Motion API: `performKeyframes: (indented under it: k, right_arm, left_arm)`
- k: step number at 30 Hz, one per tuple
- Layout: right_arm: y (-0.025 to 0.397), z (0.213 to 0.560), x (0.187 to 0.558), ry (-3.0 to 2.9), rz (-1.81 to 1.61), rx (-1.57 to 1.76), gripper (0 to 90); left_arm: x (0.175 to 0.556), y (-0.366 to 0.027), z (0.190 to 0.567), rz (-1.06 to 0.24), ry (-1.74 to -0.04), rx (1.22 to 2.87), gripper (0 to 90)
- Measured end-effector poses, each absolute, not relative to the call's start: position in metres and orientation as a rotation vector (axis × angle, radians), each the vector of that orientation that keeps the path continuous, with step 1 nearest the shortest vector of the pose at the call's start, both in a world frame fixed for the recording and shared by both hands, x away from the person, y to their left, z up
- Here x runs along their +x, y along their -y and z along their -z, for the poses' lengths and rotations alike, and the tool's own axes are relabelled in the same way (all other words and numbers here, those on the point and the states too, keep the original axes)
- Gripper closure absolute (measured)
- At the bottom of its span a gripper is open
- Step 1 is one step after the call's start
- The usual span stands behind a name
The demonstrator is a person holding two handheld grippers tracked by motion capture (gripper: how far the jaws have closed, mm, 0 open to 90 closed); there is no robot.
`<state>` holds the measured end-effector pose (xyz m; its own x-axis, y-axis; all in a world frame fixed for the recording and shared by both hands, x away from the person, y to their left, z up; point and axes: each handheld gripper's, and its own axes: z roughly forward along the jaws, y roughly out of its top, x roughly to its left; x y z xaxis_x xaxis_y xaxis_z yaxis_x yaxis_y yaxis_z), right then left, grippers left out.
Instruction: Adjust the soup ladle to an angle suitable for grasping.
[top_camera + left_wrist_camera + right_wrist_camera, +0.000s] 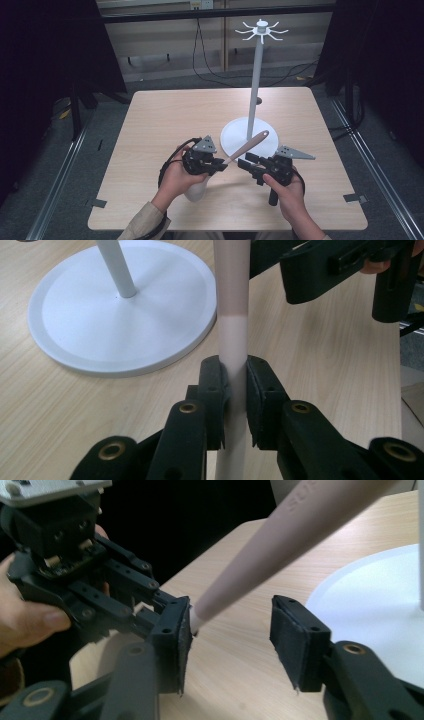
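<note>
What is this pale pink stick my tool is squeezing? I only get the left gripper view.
Observer: The high view shows it whole. It is a long pale pink kitchen utensil with a wider rounded head at the far end.
Operator: Is the other tool grabbing it too?
Observer: No. In the right gripper view the right tool has its jaws wide apart, not closed on anything.
Operator: What is on top of the white pole?
Observer: In the high view the tall white pole ends in a ring of curved white hooks, and nothing hangs on them.
</note>
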<state>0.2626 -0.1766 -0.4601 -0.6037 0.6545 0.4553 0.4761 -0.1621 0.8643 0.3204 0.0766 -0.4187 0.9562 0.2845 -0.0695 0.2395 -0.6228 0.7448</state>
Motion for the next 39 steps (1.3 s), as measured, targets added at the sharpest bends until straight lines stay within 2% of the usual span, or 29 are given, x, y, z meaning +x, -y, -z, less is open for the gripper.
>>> performKeyframes:
  k: [17,25,33,39]
  right_arm:
    - [0.175,0.455,0.265,-1.855,-1.985,1.378,69.9]
    - [0.173,0.451,0.267,-1.786,-2.064,1.397,71.5]
    - [0.171,0.444,0.267,-1.73,-2.122,1.381,78.2]
    - [0.17,0.435,0.269,-1.732,-2.128,1.316,78.5]
  left_arm:
    - [0.316,-0.066,0.412,-0.07,-0.363,2.215,78.9]
    - [0.314,-0.062,0.409,-0.068,-0.372,2.187,78.9]
    - [0.313,-0.059,0.405,-0.064,-0.392,2.139,78.8]
    - [0.312,-0.06,0.403,-0.046,-0.41,2.089,78.4]
